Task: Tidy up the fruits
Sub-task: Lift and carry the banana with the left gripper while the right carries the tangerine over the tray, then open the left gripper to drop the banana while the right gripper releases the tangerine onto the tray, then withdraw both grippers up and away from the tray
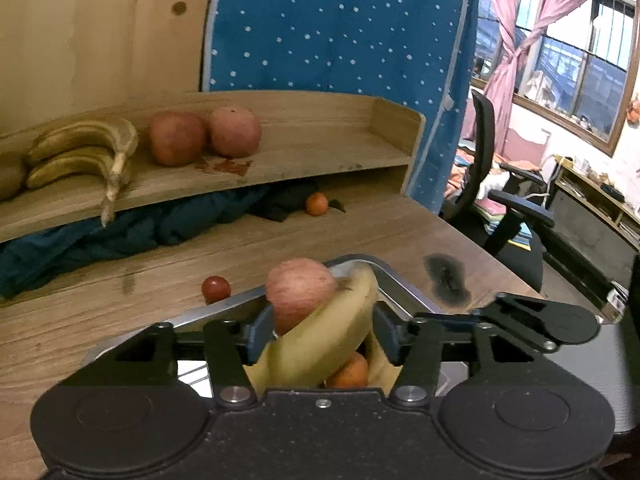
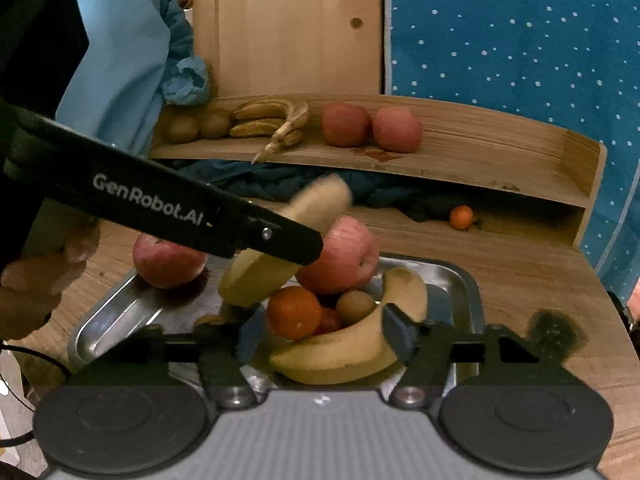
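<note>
Currently:
left tongs [image 1: 320,330]: parted, banana [image 1: 324,336] lying loose between
right tongs [image 2: 320,340]: wide, second banana [image 2: 340,354] between, ungripped
tray [image 2: 460,280]: steel, on tabletop [image 1: 120,288]

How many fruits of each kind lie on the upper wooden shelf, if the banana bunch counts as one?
Apples: 2
Kiwis: 2
Banana bunch: 1
Total: 5
</note>
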The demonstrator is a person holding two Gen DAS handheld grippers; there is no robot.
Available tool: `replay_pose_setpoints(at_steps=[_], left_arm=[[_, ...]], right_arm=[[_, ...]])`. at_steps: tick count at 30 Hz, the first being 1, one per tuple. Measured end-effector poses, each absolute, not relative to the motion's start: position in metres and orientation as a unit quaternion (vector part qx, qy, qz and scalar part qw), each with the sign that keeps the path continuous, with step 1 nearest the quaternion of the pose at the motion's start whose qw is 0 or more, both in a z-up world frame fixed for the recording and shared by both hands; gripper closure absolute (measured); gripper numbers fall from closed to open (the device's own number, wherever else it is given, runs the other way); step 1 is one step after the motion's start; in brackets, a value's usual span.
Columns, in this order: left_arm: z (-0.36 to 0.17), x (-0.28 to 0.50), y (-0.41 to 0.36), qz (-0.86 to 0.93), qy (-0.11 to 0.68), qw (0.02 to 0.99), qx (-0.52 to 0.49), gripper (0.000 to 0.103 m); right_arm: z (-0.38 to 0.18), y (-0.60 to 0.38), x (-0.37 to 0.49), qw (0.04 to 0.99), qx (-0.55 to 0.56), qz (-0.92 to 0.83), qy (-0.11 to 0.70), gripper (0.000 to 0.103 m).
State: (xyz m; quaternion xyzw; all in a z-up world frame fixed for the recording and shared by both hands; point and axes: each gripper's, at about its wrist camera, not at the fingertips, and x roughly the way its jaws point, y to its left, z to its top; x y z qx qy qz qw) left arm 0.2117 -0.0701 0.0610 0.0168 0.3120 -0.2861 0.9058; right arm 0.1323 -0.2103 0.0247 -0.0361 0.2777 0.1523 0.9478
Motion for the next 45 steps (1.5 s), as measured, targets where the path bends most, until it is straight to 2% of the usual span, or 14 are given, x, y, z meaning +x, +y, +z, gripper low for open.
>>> replay_pose_setpoints(at_steps=[3, 7, 12, 15, 28, 45], left_arm=[[0.063, 0.208, -0.065, -0.276, 0.305, 0.911, 0.01, 0.037], [0.069, 0.197, -0.056, -0.263, 0.291, 0.92, 0.001, 0.03], [0.08, 0.166, -0.043, -0.24, 0.247, 0.939, 0.002, 0.008], [0.083, 0.143, -0.033, -0.221, 0.221, 0.95, 0.001, 0.001], [0.054, 0.069, -0.004, -0.174, 0.217, 0.96, 0.019, 0.001], [-0.004, 0.022, 0.013, -0.119, 0.254, 0.96, 0.013, 0.001]], right_arm=[[0.027, -0.214, 0.127, 0.951, -0.032, 0.149, 0.27, 0.018], [0.03, -0.218, 0.117, 0.954, -0.025, 0.145, 0.261, 0.015], [0.04, -0.221, 0.095, 0.963, -0.016, 0.13, 0.234, 0.004], [0.045, -0.223, 0.077, 0.968, -0.014, 0.122, 0.218, 0.0], [0.039, -0.221, 0.013, 0.976, -0.012, 0.092, 0.195, 0.0], [0.0, -0.218, -0.014, 0.969, 0.013, 0.076, 0.233, 0.0]])
